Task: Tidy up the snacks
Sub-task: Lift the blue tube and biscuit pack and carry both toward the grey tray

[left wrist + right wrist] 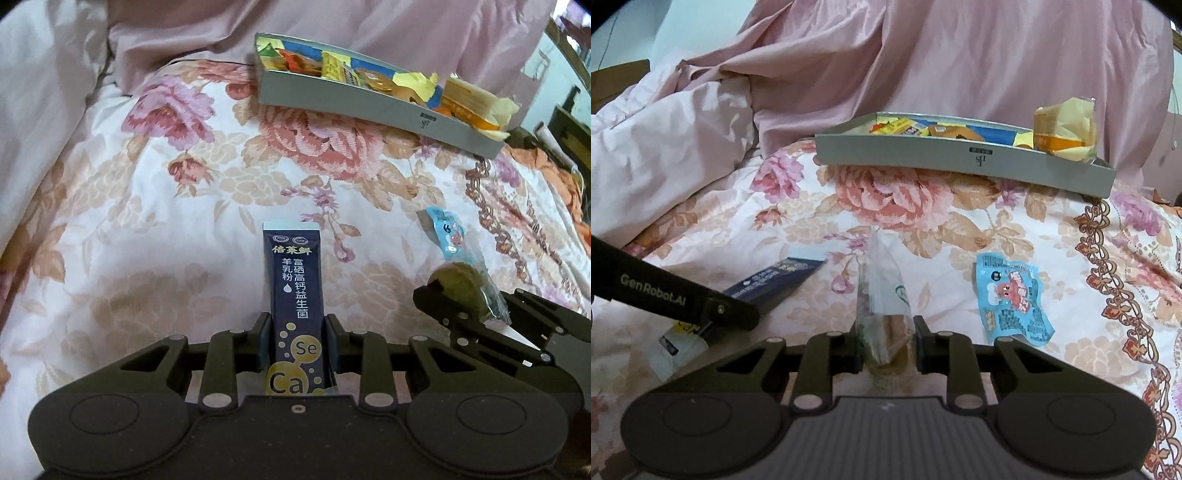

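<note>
Both grippers were clamped: the left gripper point(298, 345) on a navy milk-powder sachet point(295, 295), the right gripper point(886, 345) on a clear-wrapped cookie point(884, 325), probably bound for the grey snack tray point(960, 162) at upper right.

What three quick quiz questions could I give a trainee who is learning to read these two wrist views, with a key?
1. True or false: the left gripper is shut on the dark blue sachet.
2. What does the right gripper hold? A. the light blue packet B. the clear-wrapped snack C. nothing
3. Fill in: the grey tray of snacks rests on the floral ____.

Key: 1 true; 2 B; 3 bedspread.
</note>
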A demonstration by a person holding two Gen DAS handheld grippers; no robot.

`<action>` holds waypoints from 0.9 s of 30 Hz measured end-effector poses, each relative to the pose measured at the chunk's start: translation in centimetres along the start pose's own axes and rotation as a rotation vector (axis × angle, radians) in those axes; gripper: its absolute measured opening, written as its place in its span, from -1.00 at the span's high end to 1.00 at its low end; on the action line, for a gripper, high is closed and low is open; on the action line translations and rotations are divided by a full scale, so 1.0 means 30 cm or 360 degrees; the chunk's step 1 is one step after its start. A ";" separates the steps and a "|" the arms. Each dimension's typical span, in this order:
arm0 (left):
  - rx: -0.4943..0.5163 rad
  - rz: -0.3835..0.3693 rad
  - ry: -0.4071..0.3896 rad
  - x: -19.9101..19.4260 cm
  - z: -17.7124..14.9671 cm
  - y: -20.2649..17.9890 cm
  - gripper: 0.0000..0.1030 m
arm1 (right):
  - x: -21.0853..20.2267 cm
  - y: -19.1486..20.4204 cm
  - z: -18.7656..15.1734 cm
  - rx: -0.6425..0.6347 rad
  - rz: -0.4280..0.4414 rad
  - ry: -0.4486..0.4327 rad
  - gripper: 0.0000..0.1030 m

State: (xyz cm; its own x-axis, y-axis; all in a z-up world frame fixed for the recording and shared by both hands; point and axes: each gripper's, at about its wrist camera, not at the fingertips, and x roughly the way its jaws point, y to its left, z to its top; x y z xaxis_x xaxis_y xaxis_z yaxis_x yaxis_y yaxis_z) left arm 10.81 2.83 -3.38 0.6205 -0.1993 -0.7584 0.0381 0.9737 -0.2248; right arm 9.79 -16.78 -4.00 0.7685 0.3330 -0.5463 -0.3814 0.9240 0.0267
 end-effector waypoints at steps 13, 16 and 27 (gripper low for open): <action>-0.0018 -0.0011 0.0031 0.022 -0.015 -0.008 0.29 | -0.009 -0.011 0.016 0.0038 0.0026 -0.0035 0.45; 0.0036 -0.0014 0.0033 0.048 0.003 -0.021 0.15 | -0.004 -0.012 0.015 0.0037 0.0021 -0.0031 0.46; 0.0172 -0.0030 -0.0024 0.077 0.028 -0.047 0.43 | 0.010 0.006 0.021 -0.0029 0.0013 -0.0055 0.46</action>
State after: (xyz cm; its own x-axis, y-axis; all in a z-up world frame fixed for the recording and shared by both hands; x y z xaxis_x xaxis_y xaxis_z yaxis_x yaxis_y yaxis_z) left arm 12.86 1.10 -4.30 0.6304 -0.2169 -0.7454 0.1334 0.9762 -0.1712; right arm 10.27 -16.41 -3.63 0.7825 0.3469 -0.5170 -0.3966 0.9179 0.0155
